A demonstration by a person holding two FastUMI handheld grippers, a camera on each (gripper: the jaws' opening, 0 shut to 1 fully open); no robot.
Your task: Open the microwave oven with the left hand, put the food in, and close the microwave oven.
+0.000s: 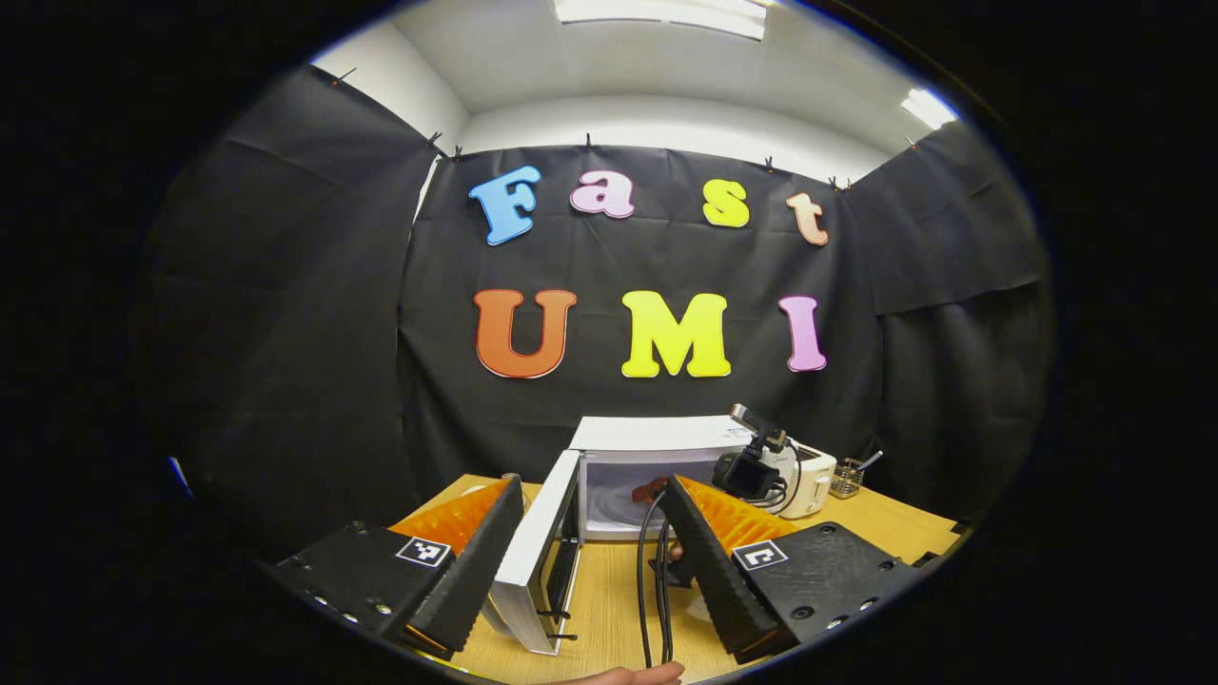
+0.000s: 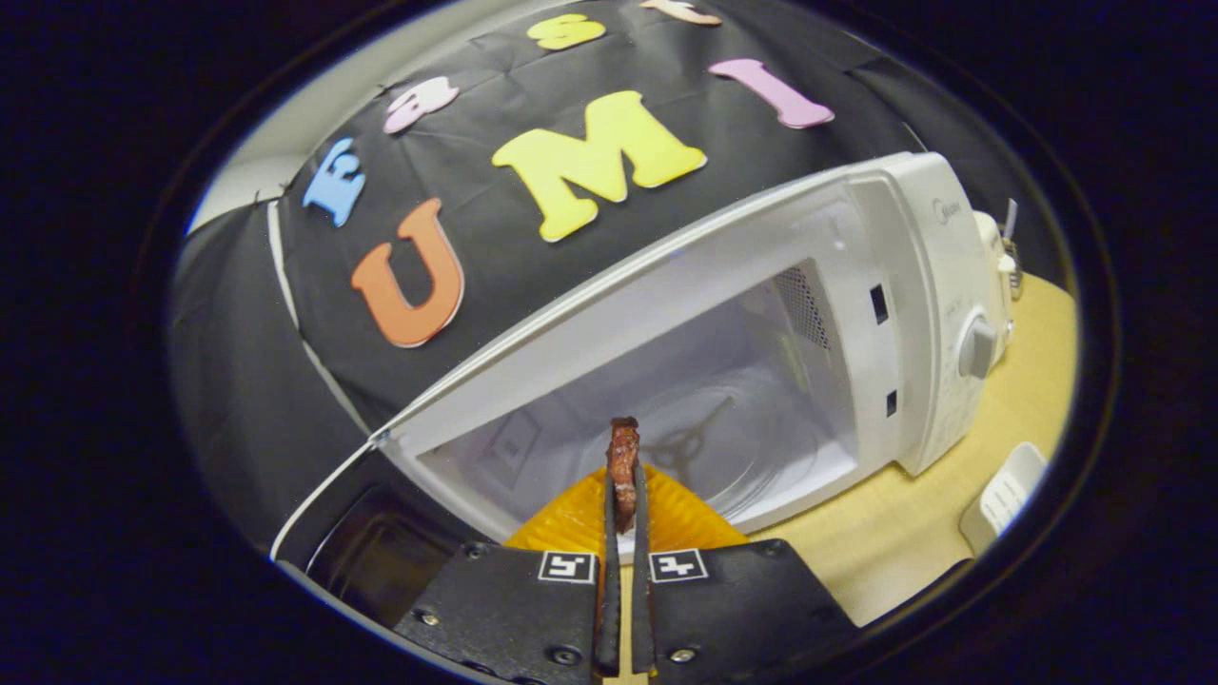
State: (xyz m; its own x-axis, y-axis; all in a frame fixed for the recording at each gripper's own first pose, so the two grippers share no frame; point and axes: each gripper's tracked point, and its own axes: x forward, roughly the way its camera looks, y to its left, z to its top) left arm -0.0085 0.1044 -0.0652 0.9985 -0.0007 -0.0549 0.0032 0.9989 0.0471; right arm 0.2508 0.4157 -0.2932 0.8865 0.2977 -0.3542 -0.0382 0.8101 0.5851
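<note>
The white microwave point(image 1: 657, 433) stands on the wooden table with its door point(image 1: 533, 552) swung open to the left. My left gripper point(image 1: 594, 481) is open and holds nothing; it hangs in front of the door and cavity. In the right gripper view, my right gripper point(image 2: 624, 476) is shut on a reddish-brown piece of food point(image 2: 624, 445), held at the mouth of the cavity point(image 2: 723, 419) just above its floor. The left gripper view shows that food point(image 1: 650, 492) inside the opening, with the right gripper's camera body point(image 1: 752, 471) behind it.
A white appliance point(image 1: 811, 476) and a wire basket point(image 1: 845, 479) stand right of the microwave. Black cables point(image 1: 652, 580) trail across the table point(image 1: 885, 523). A flat white object point(image 2: 1004, 495) lies on the table in front of the control knob point(image 2: 975, 347). A hand point(image 1: 628, 675) is at the bottom edge.
</note>
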